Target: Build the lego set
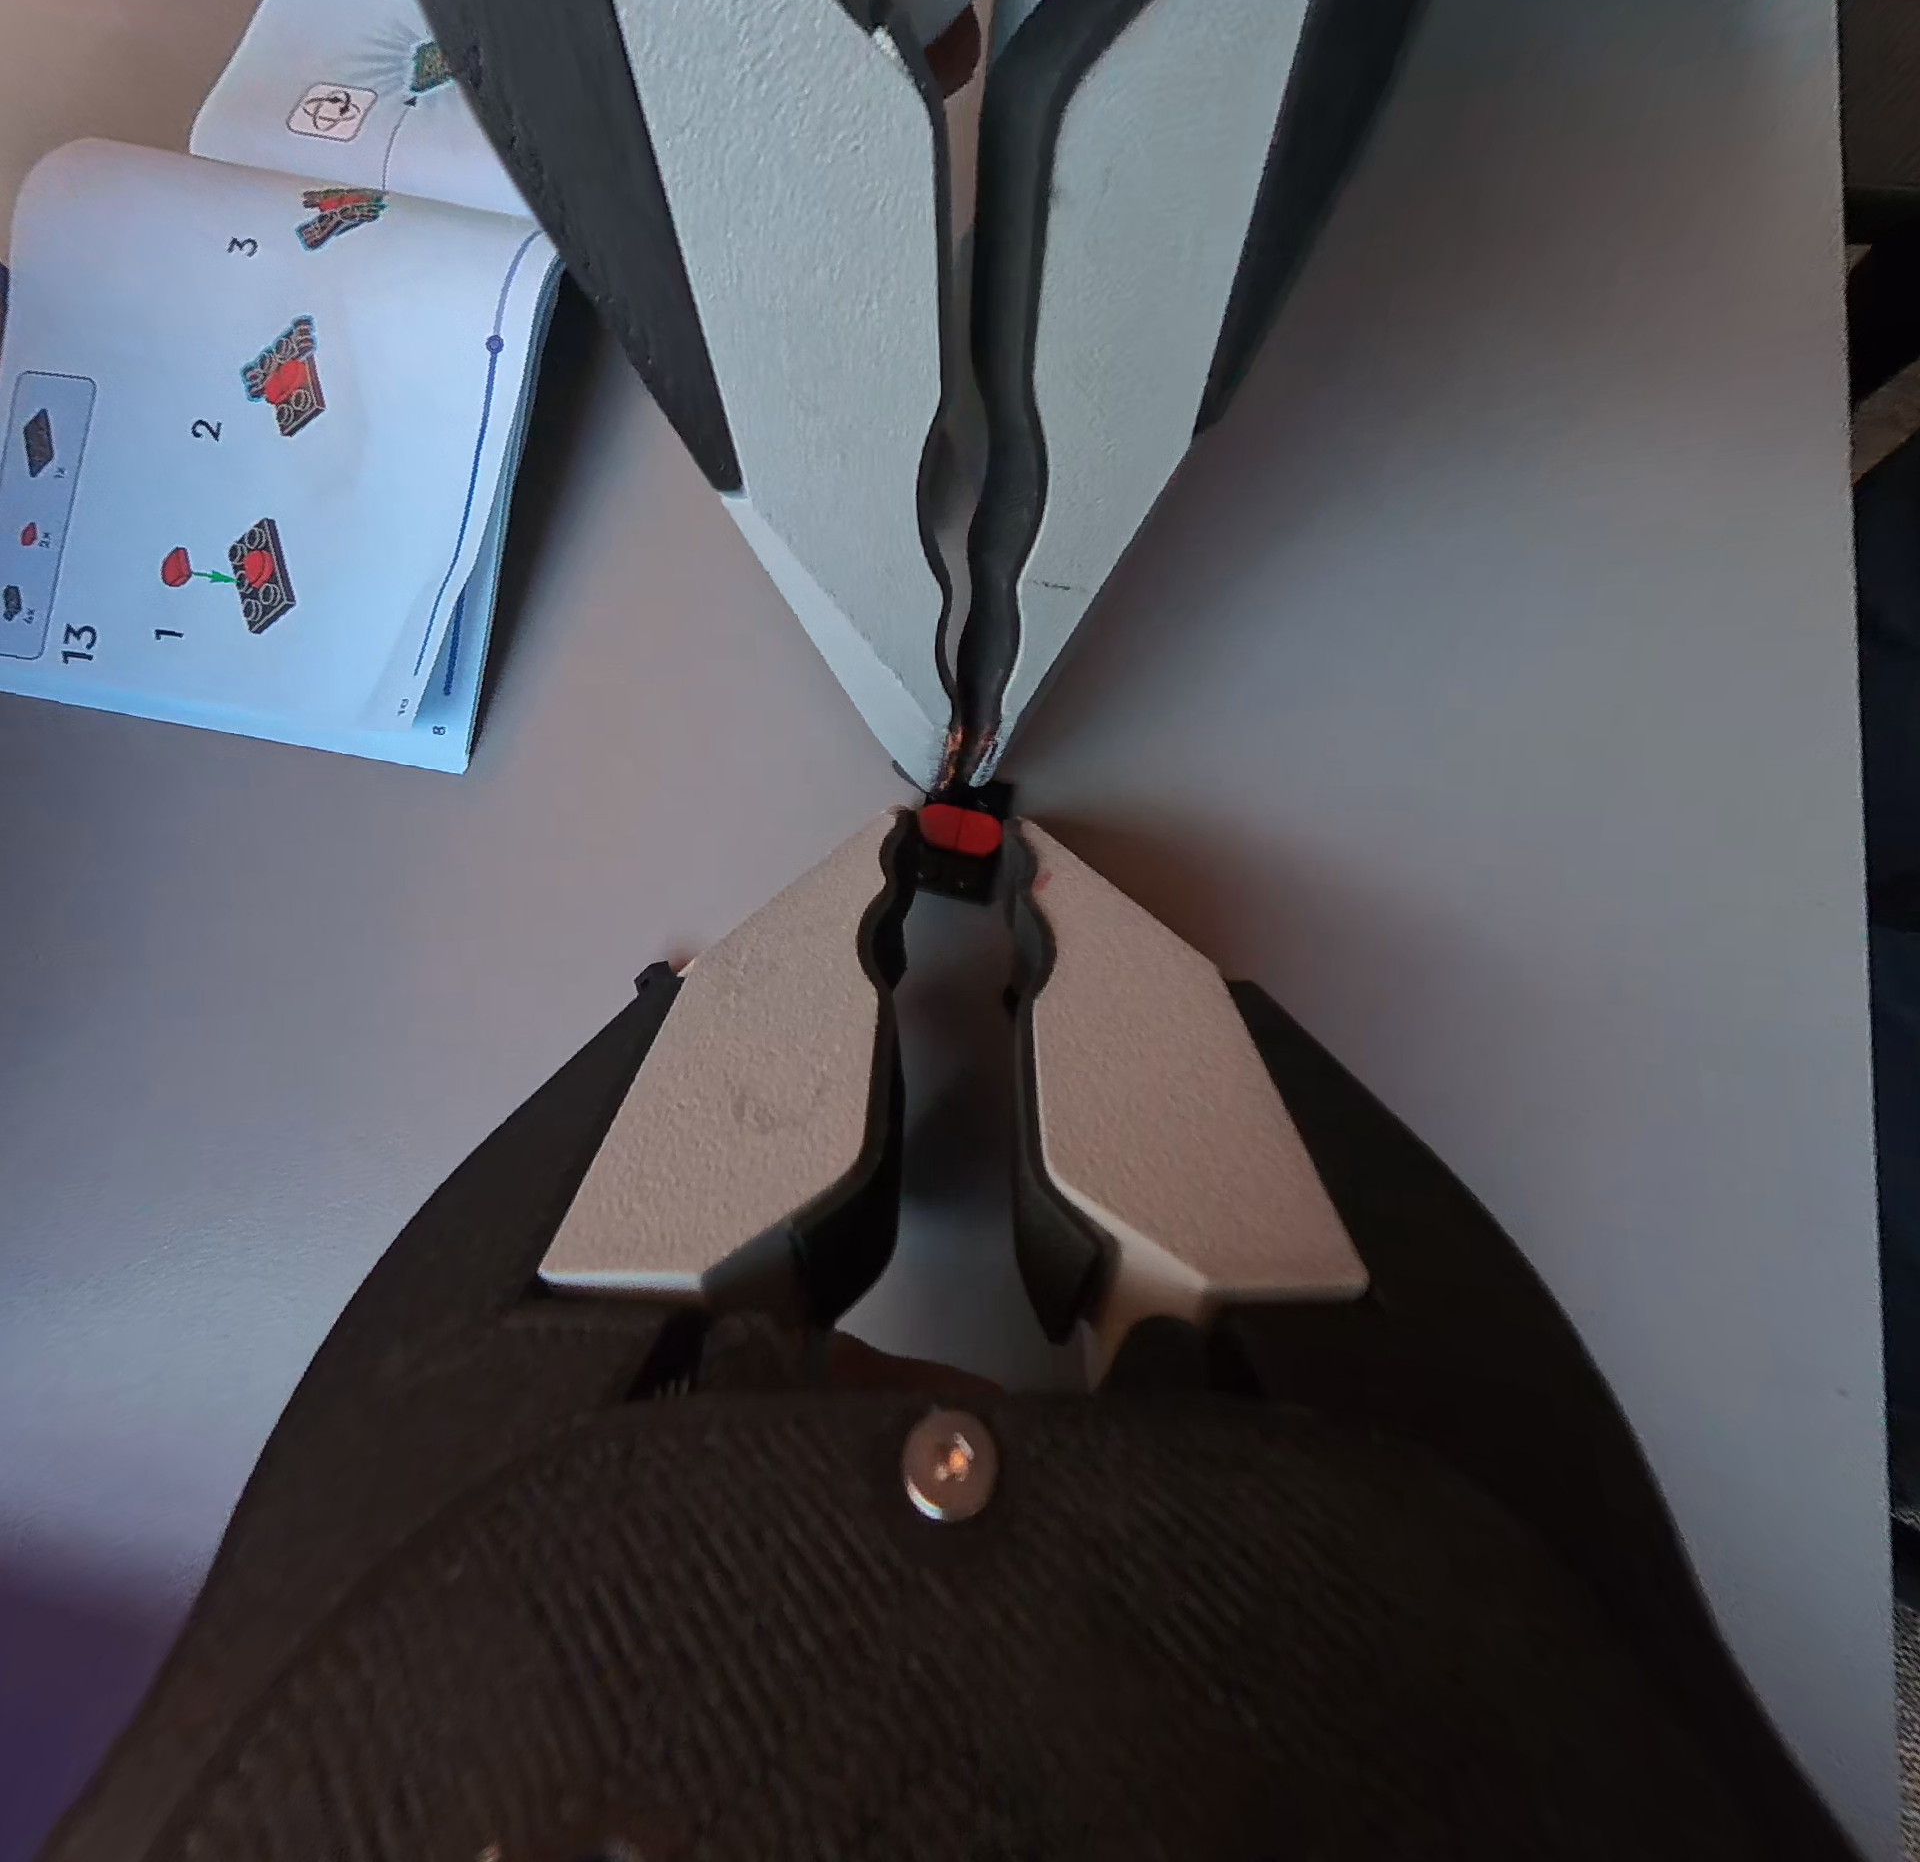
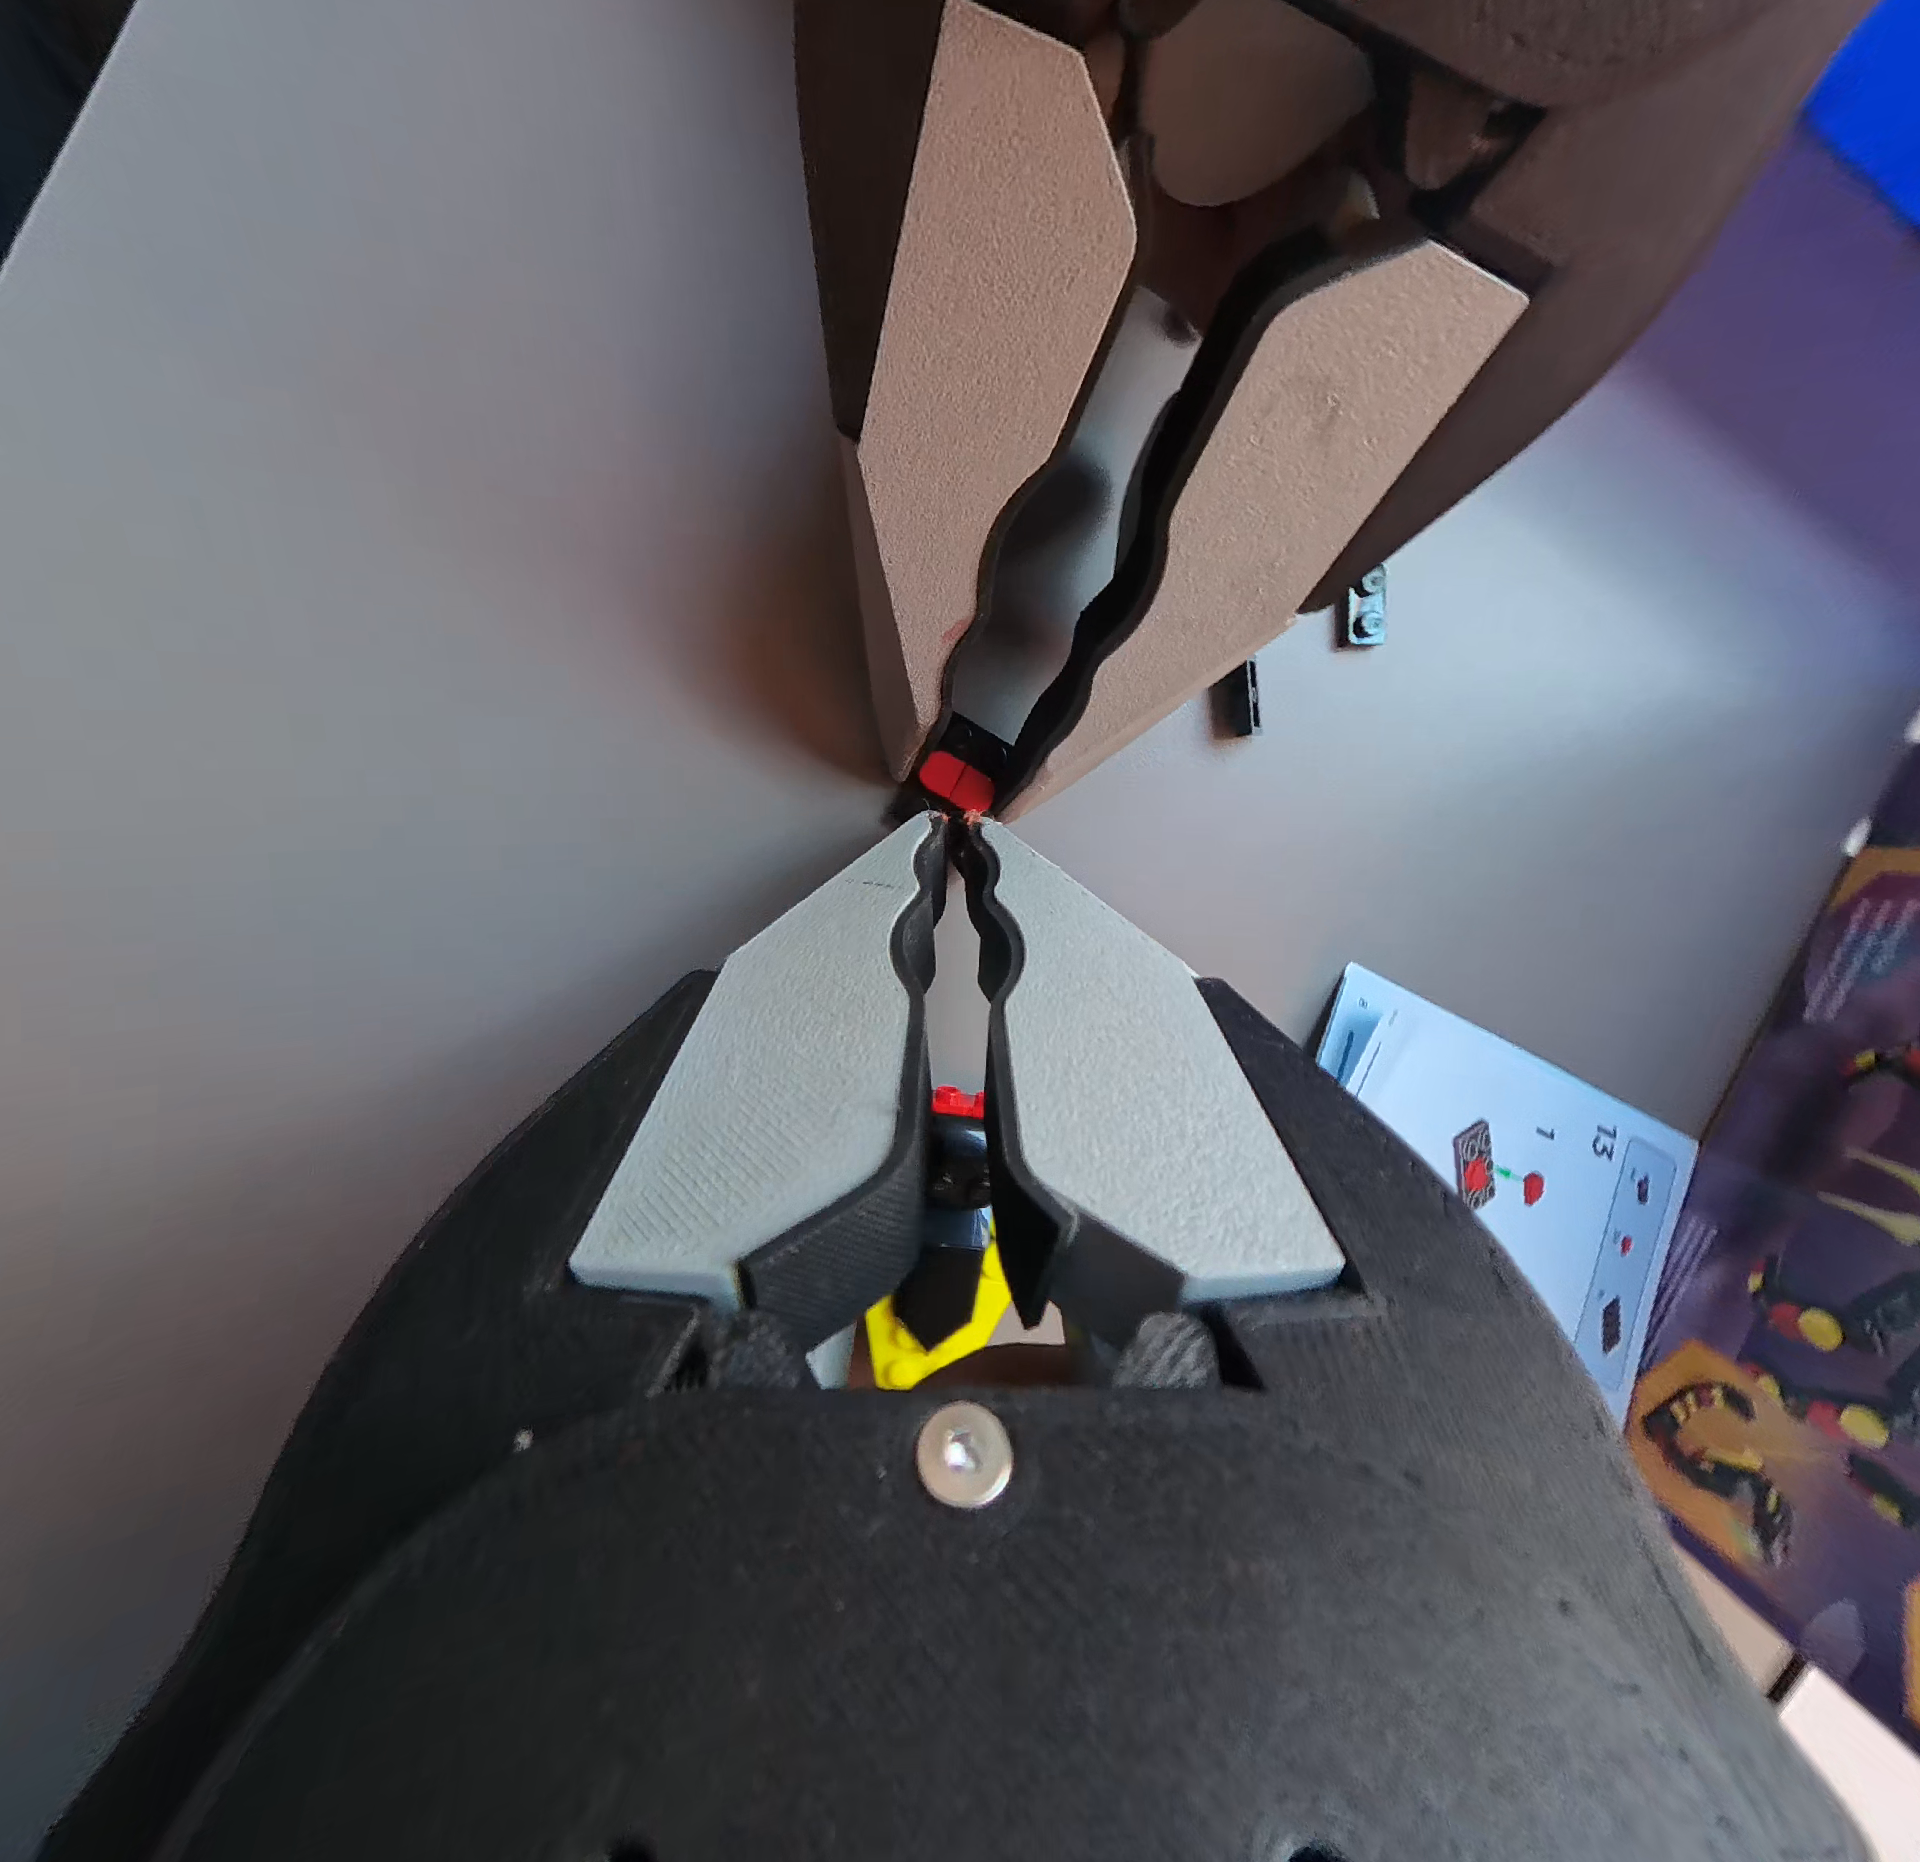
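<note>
1. Here we judge the step is seating the red pieces point(image 1: 958, 826) on the small black plate point(image 1: 951, 867); we should press squarely and keep the plate level.
2. Our left gripper point(image 1: 954, 848) pinches that plate at its fingertips, above the grey table point(image 1: 1455, 773).
3. Beyond, the right gripper point(image 1: 971, 763) has its fingers pressed together, tips touching the plate's far edge.
4. The instruction booklet point(image 1: 260, 441) lies open farther off.

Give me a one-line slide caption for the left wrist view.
Left gripper clamps a black plate with red pieces; shut right gripper presses down, instruction booklet alongside.
</note>
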Demonstrator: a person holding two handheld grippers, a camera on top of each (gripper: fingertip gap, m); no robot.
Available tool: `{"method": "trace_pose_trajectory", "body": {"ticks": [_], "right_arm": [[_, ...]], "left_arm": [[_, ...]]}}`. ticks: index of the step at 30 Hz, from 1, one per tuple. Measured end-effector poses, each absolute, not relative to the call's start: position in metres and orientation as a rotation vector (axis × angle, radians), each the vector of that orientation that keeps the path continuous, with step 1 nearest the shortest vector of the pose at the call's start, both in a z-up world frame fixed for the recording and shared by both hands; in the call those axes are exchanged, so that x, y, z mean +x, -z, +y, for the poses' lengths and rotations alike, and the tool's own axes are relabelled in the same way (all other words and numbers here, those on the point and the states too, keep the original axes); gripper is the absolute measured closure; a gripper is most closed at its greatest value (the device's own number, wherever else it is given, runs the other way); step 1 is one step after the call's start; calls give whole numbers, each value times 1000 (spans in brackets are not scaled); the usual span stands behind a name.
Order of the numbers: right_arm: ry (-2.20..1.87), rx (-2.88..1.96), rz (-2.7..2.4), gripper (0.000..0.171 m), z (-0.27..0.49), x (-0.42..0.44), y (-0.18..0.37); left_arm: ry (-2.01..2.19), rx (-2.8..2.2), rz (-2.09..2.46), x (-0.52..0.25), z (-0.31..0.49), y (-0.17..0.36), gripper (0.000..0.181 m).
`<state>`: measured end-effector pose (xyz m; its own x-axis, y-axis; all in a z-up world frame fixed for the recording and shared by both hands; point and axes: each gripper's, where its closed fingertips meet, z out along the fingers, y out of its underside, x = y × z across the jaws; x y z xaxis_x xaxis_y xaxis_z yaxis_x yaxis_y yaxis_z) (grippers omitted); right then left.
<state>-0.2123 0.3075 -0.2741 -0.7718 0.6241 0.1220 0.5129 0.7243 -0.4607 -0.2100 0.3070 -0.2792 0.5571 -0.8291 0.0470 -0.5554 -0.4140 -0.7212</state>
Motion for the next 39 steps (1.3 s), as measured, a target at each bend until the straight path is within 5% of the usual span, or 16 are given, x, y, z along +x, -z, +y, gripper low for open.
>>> {"method": "trace_pose_trajectory", "body": {"ticks": [24,39], "right_arm": [[-601,-314,-2938,171,305,-211,275],[-856,-532,-2832,169,295,-210,257]], "left_arm": [[590,-2124,1132,-211,306,279,167],[588,-2096,1185,-209,303,279,166]]}}
